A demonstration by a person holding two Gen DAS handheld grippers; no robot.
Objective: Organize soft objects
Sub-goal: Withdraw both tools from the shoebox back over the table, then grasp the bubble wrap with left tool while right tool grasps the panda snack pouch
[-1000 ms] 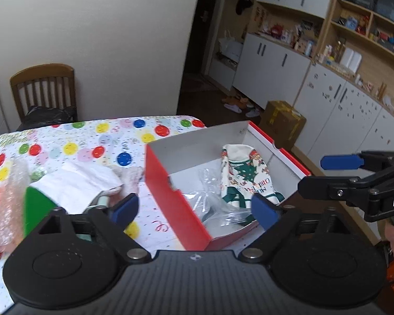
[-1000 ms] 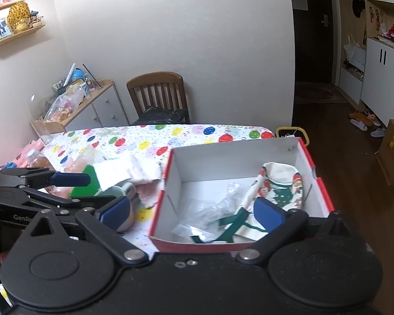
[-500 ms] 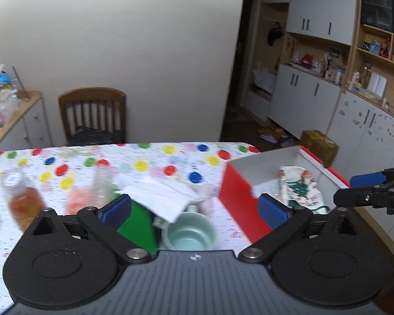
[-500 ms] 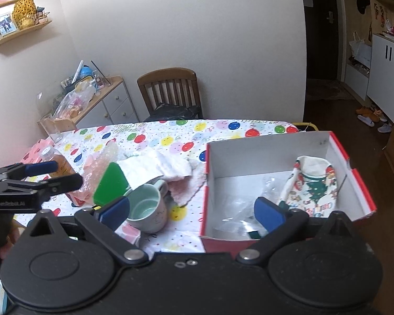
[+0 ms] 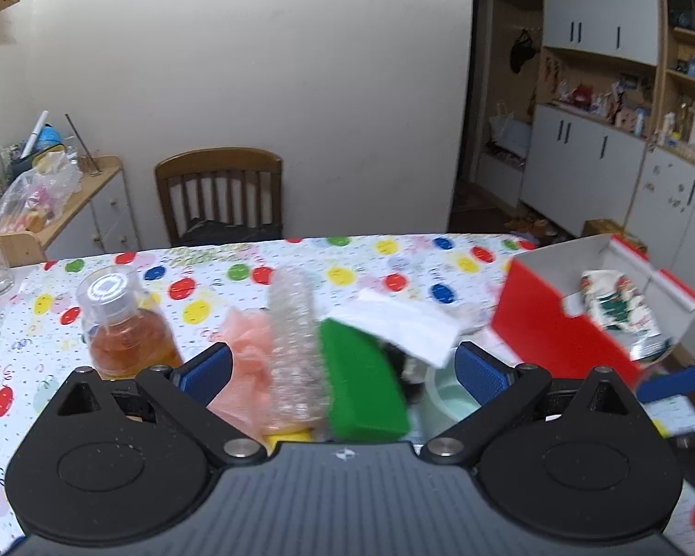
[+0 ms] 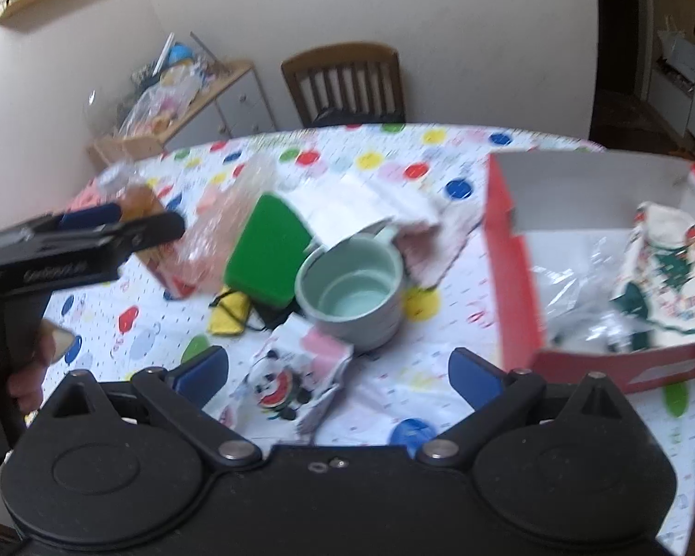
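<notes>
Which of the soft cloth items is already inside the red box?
The Christmas-print cloth: it lies in the red box; the white cloth and panda-print cloth lie on the table.

A mug [image 6: 352,285] stands mid-table [image 6: 440,384], a box [image 6: 514,250] to its right. A sock [image 6: 667,268] lies in the box. A bottle [image 5: 125,324] stands far left.

The mug [image 5: 445,394] is largely hidden behind the green block [image 5: 363,384] in the left wrist view. The red box [image 6: 625,361] is cut off at the right edge, and its contents are blurred.
</notes>
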